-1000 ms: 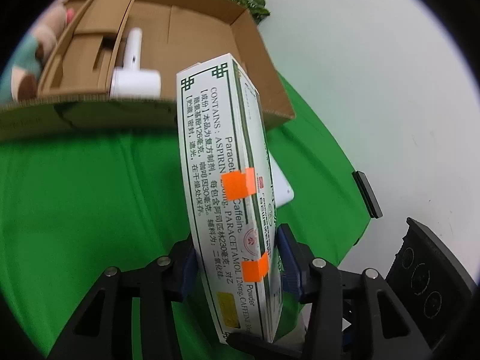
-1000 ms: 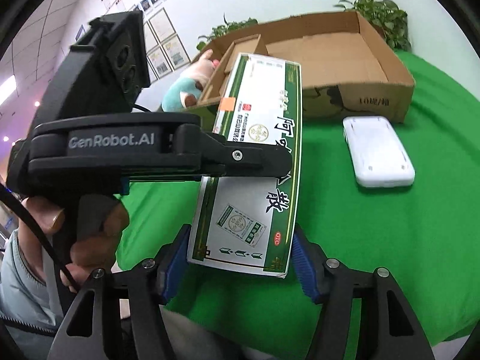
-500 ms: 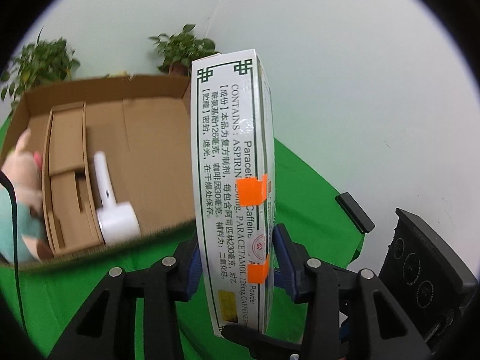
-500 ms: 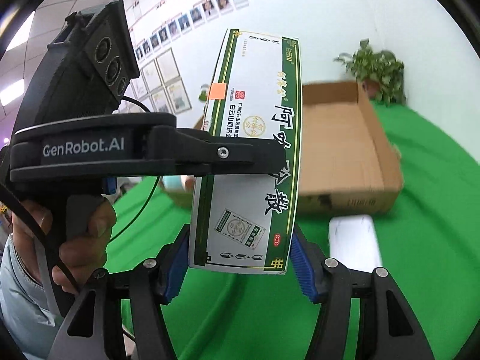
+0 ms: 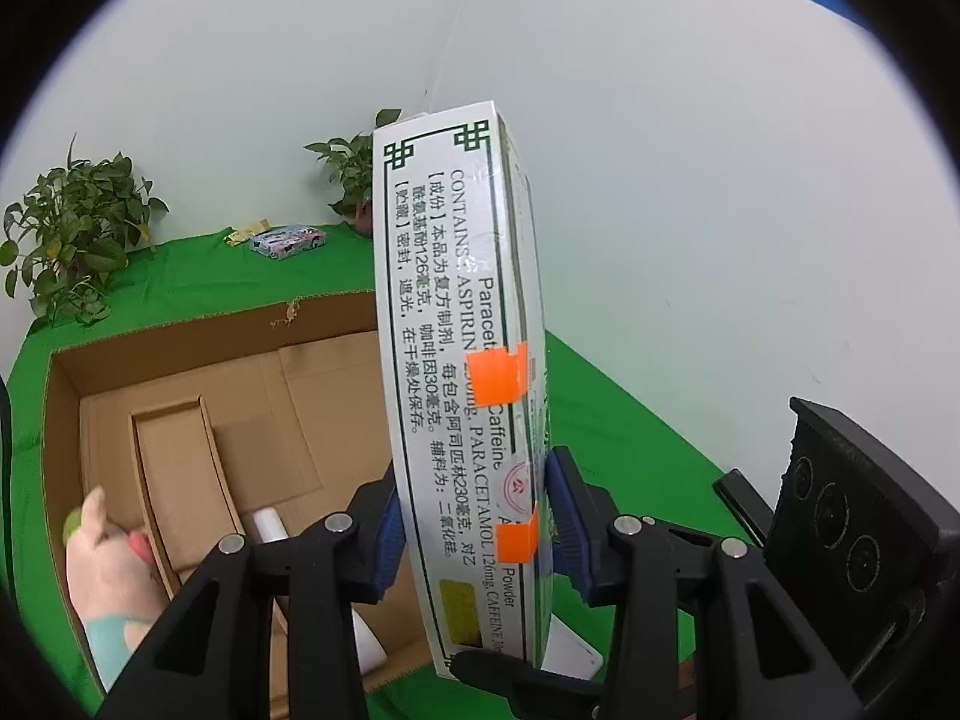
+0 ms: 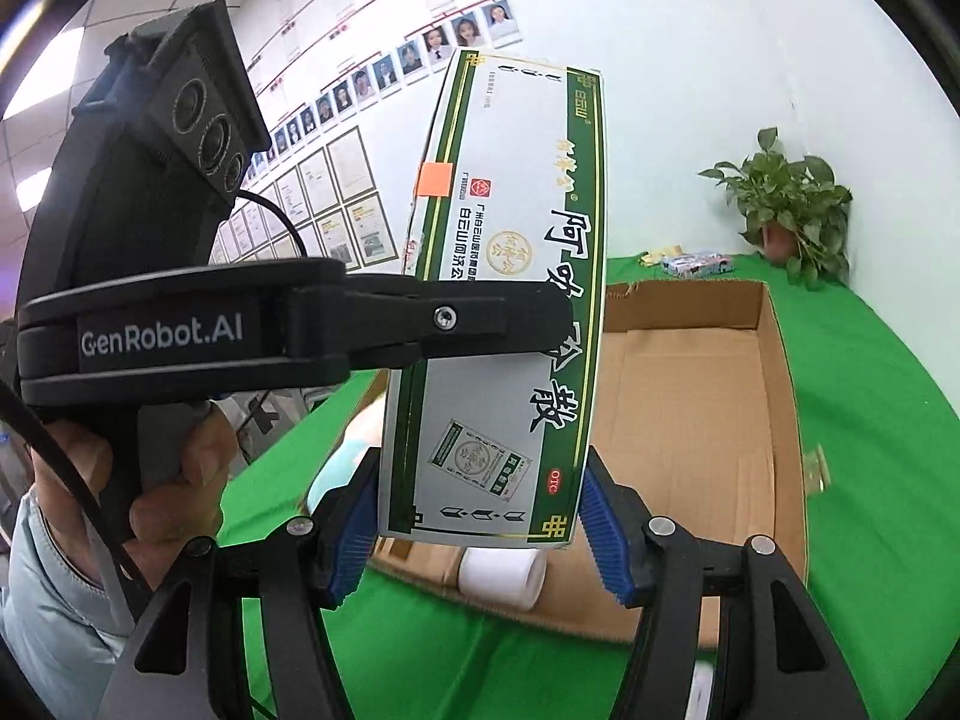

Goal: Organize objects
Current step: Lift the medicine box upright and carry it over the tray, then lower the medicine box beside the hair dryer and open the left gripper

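Both claws gripped one medicine box (image 5: 462,372) held upright above the cardboard box (image 5: 252,384). Left claw (image 5: 471,531) was clamped across its narrow printed side, blue pads (image 5: 387,540) pressing at both faces. Right claw (image 6: 480,516) clamped the broad green-bordered face at its lower edge. At 9 o'clock in the right view, a hand (image 6: 126,480) held the left tool. Below, the carton sat on the green surface (image 6: 870,420), holding a white cylinder (image 6: 501,576) and a plush toy (image 5: 108,576). Potted plant (image 6: 786,210) stood at 2 o'clock.
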